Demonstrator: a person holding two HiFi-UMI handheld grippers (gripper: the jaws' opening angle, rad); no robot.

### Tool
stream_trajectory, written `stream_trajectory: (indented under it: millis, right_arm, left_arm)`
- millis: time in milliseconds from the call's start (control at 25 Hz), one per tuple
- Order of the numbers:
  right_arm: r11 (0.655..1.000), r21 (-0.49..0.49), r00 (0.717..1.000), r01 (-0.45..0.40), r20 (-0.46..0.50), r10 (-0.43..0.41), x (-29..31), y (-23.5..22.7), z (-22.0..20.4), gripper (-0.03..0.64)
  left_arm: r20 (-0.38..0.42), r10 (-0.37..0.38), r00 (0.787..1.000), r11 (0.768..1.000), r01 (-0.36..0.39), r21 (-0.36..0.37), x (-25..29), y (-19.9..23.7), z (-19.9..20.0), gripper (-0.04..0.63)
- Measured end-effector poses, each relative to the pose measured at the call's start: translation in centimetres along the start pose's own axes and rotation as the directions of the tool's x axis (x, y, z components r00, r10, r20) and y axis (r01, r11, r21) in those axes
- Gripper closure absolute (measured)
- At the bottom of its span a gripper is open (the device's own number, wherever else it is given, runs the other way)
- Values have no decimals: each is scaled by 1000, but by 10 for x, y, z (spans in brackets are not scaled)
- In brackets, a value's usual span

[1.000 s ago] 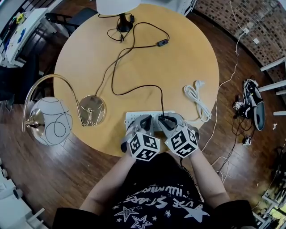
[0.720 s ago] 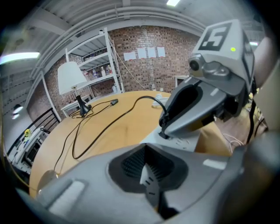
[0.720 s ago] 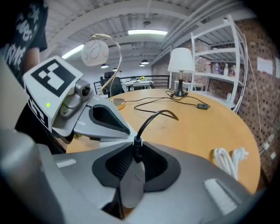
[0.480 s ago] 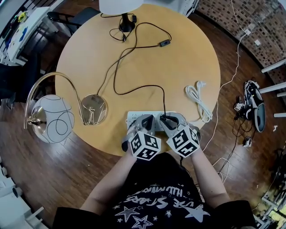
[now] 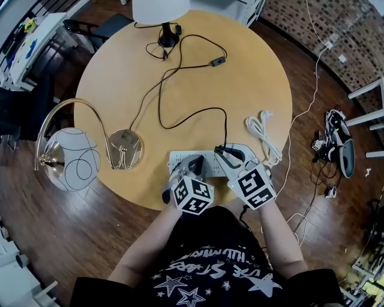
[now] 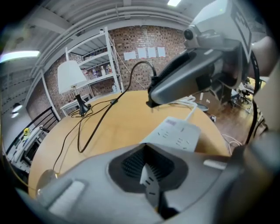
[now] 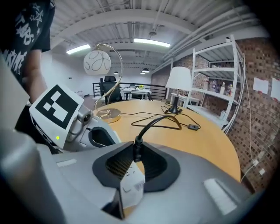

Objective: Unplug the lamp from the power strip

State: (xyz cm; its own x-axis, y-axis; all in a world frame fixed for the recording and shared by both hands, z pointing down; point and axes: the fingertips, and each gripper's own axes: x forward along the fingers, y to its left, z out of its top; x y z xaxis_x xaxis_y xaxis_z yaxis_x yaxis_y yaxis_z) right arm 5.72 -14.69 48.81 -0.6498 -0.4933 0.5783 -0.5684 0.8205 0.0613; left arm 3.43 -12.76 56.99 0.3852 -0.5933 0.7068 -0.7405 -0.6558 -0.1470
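Note:
The white power strip (image 5: 178, 159) lies near the table's front edge, and it shows again in the left gripper view (image 6: 175, 136). My left gripper (image 5: 193, 166) rests on it, jaws shut with nothing between them (image 6: 146, 168). My right gripper (image 5: 225, 154) is shut on the lamp's black plug (image 5: 221, 150), its jaws closing tighter. The plug (image 6: 153, 103) hangs above the table, apart from the strip. Between the pads the plug (image 7: 137, 146) stands upright. Its black cable (image 5: 180, 123) runs past an inline switch (image 5: 218, 62) to the white-shaded lamp (image 5: 161, 9) at the far edge.
A gold arc lamp's base (image 5: 124, 147) sits left of the strip, and its glass globe (image 5: 75, 166) hangs past the table edge. A coiled white cable (image 5: 264, 135) lies at the right. Shoes (image 5: 339, 138) and loose wires are on the floor.
My right gripper has tilted and moved right and away from the strip, taking the plug with it. The cable's loop has shifted right. The left gripper has stayed on the strip.

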Motion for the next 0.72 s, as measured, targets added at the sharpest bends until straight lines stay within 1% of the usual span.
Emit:
stream_trajectory:
  millis: [120,280,320,400,480,560,600,720]
  right_arm:
    - [999,34,1000,4,4,-4,-5,-4,-4,555]
    - [996,83,999,11,46,-15,-14,-9,1,555]
    - [996,90,998,15,59,-20,-16,-10,3,555]
    - [996,91,996,20,84,-28,-21,-12,11,555]
    - [996,91,993,21,110,-31,-27,-12,19,555]
    - [995,93,990,21,136,-34,-32,-11,27,555]
    - [996,92,988,22,151,-36,-35,-11,32,555]
    - [994,109,977,19,209,-42,-44,-10,49,557]
  left_arm:
    - [5,6,1000,1000,-6,8,0,1,0,594]
    - [36,11,999,998,-13,56,-2,-3,1,592]
    - [53,11,999,999,-14,48,-3,-3,2,592]
    - [97,22,995,1000,-21,-3,-9,2,6,592]
    - [151,59,987,998,-52,-47,-18,14,14,592]
    - [225,110,968,993,-95,-76,-32,27,30,592]
    - [268,134,954,989,-113,-91,-41,33,40,592]
    - [394,204,896,977,-163,-136,-72,51,70,592]
